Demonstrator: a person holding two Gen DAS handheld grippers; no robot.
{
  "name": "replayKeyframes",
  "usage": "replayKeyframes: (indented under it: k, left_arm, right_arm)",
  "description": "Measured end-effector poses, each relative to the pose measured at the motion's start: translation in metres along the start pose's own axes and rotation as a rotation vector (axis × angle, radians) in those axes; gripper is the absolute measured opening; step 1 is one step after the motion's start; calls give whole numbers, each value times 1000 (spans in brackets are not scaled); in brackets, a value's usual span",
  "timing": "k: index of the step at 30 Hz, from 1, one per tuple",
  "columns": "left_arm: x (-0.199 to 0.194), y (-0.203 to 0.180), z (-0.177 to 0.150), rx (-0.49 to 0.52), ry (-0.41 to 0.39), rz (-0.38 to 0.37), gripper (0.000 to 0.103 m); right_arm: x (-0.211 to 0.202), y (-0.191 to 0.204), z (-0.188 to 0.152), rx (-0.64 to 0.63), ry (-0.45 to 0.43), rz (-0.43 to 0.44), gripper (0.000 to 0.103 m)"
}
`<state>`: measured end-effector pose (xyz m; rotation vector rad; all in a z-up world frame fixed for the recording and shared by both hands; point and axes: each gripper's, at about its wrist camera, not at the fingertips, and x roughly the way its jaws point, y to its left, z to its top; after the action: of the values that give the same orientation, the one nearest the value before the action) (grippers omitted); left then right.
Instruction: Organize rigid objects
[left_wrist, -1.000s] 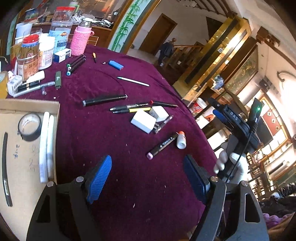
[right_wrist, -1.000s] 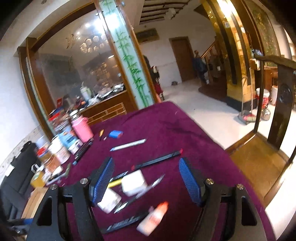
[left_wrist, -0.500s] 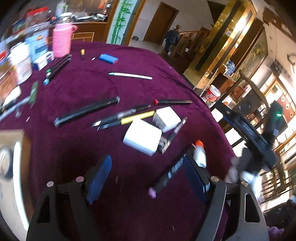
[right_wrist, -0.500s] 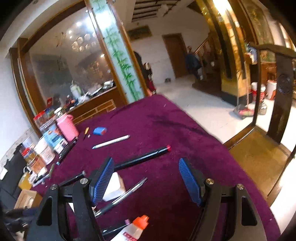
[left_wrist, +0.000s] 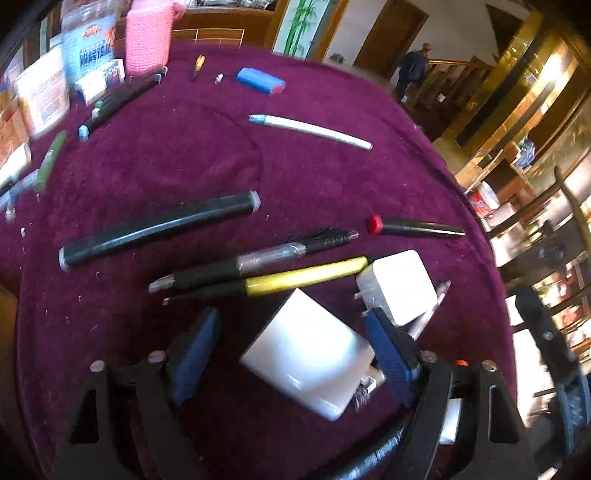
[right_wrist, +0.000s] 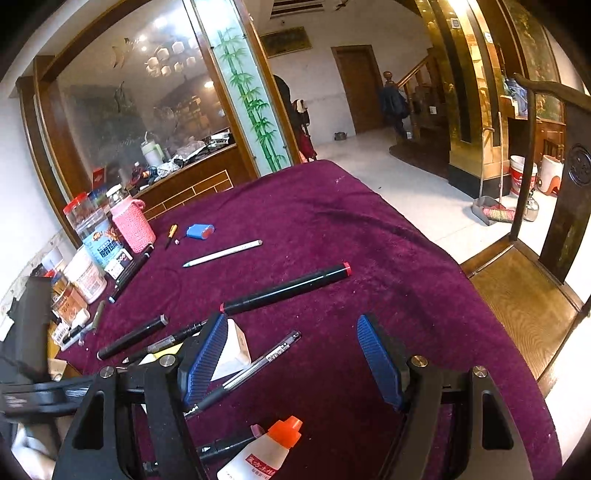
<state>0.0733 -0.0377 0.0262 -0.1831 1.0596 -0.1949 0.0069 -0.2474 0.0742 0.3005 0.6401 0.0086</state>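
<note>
My left gripper (left_wrist: 291, 350) is open, its blue pads on either side of a large white charger block (left_wrist: 306, 356) on the purple cloth. A smaller white charger (left_wrist: 400, 286) lies just beyond its right pad. A yellow-and-black pen (left_wrist: 280, 282), a clear-barrel pen (left_wrist: 255, 260), a thick black marker (left_wrist: 159, 229) and a red-capped black marker (left_wrist: 413, 227) lie further out. My right gripper (right_wrist: 291, 356) is open and empty above the cloth; a clear pen (right_wrist: 255, 369), a white charger (right_wrist: 232, 347) and a red-capped marker (right_wrist: 286, 288) lie near its left pad.
A white pen (left_wrist: 310, 131), a blue lighter (left_wrist: 260, 81), a pink-sleeved bottle (right_wrist: 133, 225) and several jars (right_wrist: 92, 236) stand at the table's far left. A white glue bottle with orange cap (right_wrist: 266, 450) lies below my right gripper. The table edge and a wooden chair (right_wrist: 546, 229) are to the right.
My left gripper has moved forward and down until its pads straddle the large white charger. My right gripper has moved slightly; its view shifted a little toward the pens.
</note>
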Motion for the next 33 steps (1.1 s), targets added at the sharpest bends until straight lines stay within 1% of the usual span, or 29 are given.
replayKeyframes:
  k: [2, 3, 4, 5, 6, 9, 13, 14, 16, 17, 18, 20, 21, 22, 23, 24, 26, 27, 29, 33]
  left_arm:
    - [4, -10, -4, 83, 12, 50, 83]
    - [4, -15, -8, 136, 14, 77, 80]
    - [2, -17, -11, 176, 13, 79, 77]
    - [-1, -16, -14, 203, 17, 72, 71]
    - [-4, -14, -17, 223, 26, 70, 71]
    - [-16, 4, -25, 209, 59, 53, 71]
    - [-25, 17, -33, 196, 66, 12, 71]
    - [-25, 16, -33, 194, 64, 19, 72]
    - [-21, 9, -33, 190, 55, 44, 76]
    - [-18, 5, -33, 194, 48, 55, 83]
    - [-14, 0, -32, 202, 42, 69, 86]
    - [-9, -7, -33, 224, 17, 119, 86]
    - [-9, -8, -35, 223, 1, 128, 86]
    - [-9, -6, -34, 217, -7, 122, 86]
    - [-12, -3, -34, 207, -15, 119, 76]
    - [-17, 3, -34, 195, -18, 109, 70]
    - [-24, 14, -35, 159, -1, 47, 70]
    - [-29, 18, -37, 143, 5, 30, 70]
    - [-40, 25, -41, 126, -3, 1, 70]
    - [-70, 41, -55, 60, -21, -124, 70]
  right_arm:
    - [0, 0, 0, 2, 1, 0, 76]
    - [0, -1, 0, 4, 1, -1, 76]
    - [1, -1, 0, 7, 5, -2, 76]
    - [2, 0, 1, 9, 9, -1, 76]
    - [2, -1, 0, 12, 14, 3, 76]
    - [2, -1, 0, 15, 20, 8, 77]
    - [2, -1, 0, 21, 27, 23, 78]
    - [2, -1, 0, 21, 28, 26, 79]
    - [2, -1, 0, 19, 25, 23, 79]
    - [2, -1, 0, 20, 24, 21, 79]
    - [3, -1, 1, 21, 21, 17, 79]
    - [3, -3, 1, 21, 18, 5, 79]
    - [4, -4, 1, 23, 20, 1, 79]
    - [5, -5, 1, 27, 23, 0, 79]
    - [6, -7, 1, 33, 26, -3, 79]
    - [8, -8, 2, 39, 30, -8, 79]
    - [10, -12, 2, 53, 39, -9, 79]
    - [11, -13, 2, 59, 44, -10, 79]
    - [13, -16, 1, 65, 54, -17, 79]
    - [17, -18, 1, 67, 64, -34, 79]
